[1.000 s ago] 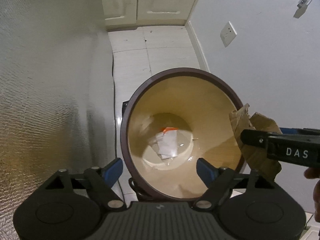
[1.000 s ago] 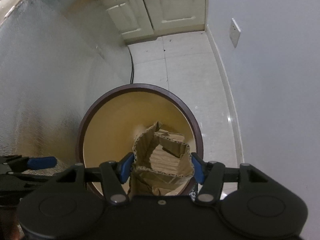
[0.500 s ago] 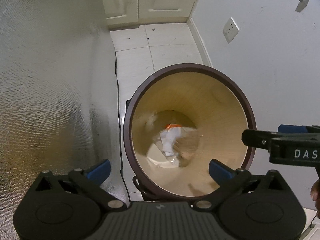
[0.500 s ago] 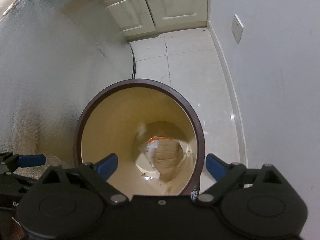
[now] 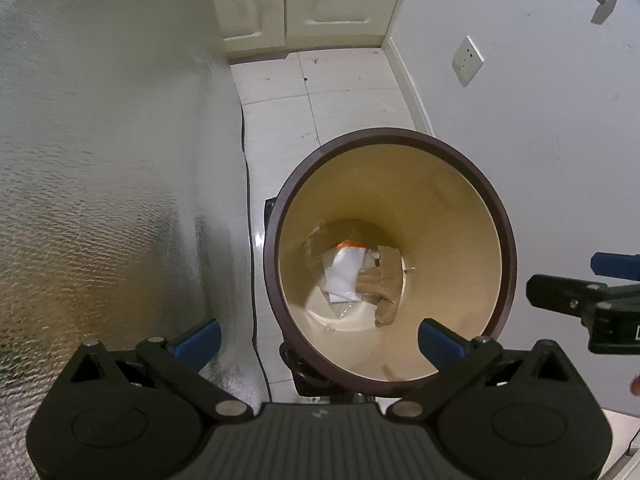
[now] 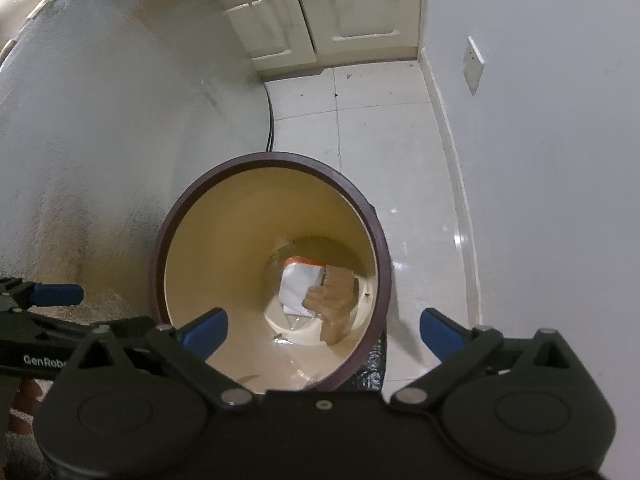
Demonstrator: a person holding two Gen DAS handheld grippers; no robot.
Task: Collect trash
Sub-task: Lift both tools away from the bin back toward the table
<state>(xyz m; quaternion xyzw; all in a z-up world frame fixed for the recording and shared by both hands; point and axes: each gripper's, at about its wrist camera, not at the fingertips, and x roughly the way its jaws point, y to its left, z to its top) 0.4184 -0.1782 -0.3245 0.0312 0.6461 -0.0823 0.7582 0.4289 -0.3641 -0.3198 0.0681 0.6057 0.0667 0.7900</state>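
My two hand-held grippers, left (image 5: pixel 318 334) spread apart and right (image 6: pixel 323 330) opening with nothing between, hung over one round brown-rimmed cream bin (image 5: pixel 390 148); below them lay one crumpled brown cardboard piece (image 5: pixel 382 284) and one white packet (image 5: pixel 344 270).

Two fisheye views, each from a camera mounted on a hand-held gripper, look steeply down into the same round trash bin (image 5: pixel 390 256) from close above its rim. The left view looks almost straight down; the right view tilts slightly forward. Both share the bin's inside, the tiled floor (image 6: pixel 372 120), the pale cabinet doors (image 5: pixel 308 0) and the wall socket (image 6: pixel 474 65).
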